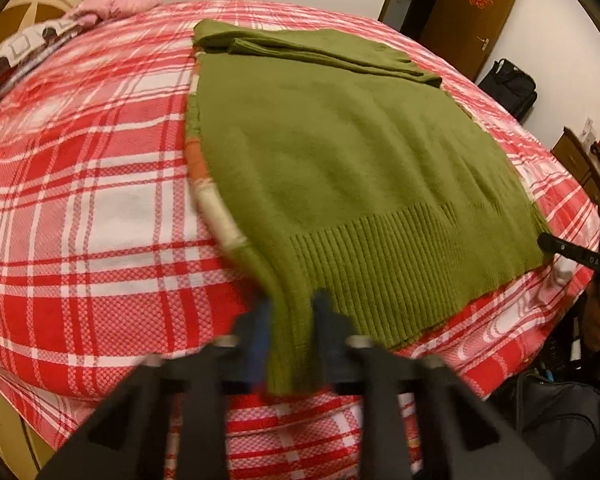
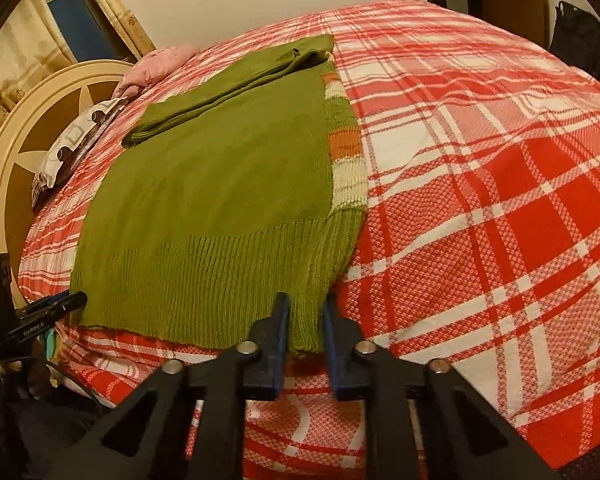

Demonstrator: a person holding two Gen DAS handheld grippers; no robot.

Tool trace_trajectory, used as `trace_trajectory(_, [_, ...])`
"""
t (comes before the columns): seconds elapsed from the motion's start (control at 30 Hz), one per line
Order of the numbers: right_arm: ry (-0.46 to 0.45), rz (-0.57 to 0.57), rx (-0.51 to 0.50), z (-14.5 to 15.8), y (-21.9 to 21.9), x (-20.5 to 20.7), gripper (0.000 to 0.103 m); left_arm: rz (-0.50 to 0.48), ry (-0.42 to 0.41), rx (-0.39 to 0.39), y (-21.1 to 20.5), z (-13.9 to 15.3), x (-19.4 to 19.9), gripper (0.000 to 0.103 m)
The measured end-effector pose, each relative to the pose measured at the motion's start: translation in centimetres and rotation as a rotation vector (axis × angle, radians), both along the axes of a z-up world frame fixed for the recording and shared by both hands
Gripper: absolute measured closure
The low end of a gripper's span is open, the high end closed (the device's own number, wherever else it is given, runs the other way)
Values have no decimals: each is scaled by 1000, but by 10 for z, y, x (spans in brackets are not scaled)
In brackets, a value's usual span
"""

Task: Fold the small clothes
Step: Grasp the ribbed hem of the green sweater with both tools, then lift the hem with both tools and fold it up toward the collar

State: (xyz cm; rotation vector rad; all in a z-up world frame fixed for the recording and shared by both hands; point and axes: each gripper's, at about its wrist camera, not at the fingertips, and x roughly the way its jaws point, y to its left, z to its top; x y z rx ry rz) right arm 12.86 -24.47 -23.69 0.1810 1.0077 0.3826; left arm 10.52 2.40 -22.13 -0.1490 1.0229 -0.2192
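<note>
A green knit sweater [image 1: 340, 168] lies spread flat on a bed covered by a red and white plaid sheet [image 1: 80, 208], its ribbed hem toward the cameras and a sleeve folded across its far end. Along one side edge a strip of orange, white and green striped knit [image 2: 346, 148] shows from beneath the plain green layer; how far the stripes run underneath is hidden. The left claw [image 1: 292, 312] is clamped on one near hem corner, the fabric bunched up between its two fingers, though this view is motion-blurred and the fingertips are smeared. The right claw [image 2: 306, 312] stands at the other near hem corner, with the ribbed edge passing between its blue-padded fingers [image 2: 280, 320]; the fingers sit close on either side of the cloth and appear to grip it. In the left wrist view the other tool appears only as a dark bar cut off at the right border, at the sweater's hem corner. At the head of the bed a pink pillow [image 2: 156, 64] and a patterned pillow [image 2: 76, 140] lie against a cream headboard [image 2: 16, 152]. A brown door [image 1: 472, 12] and a dark bag [image 1: 508, 88] stand beyond the bed, both partly cropped by the fisheye rim.
</note>
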Motion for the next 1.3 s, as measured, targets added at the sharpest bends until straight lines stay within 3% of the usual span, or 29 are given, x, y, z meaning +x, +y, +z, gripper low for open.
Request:
trace_trajectory(0.13, [-41, -3, 56, 8, -4, -2, 93, 2, -23, -37, 4, 7, -3, 92])
trace_trajectory(0.37, [-132, -16, 181, 33, -14, -5, 93, 13, -132, -113, 15, 38, -7, 92])
trace_trajectory(0.67, [-119, -51, 322, 43, -25, 17, 94, 4, -171, -161, 25, 57, 16, 92])
trace_trajectory(1.03, [-198, -46, 320, 85, -12, 80, 94, 27, -230, -222, 38, 86, 68, 93])
trace_trajectory(1.3, [-237, -36, 293, 112, 5, 134, 94, 54, -270, -219, 50, 99, 112, 93])
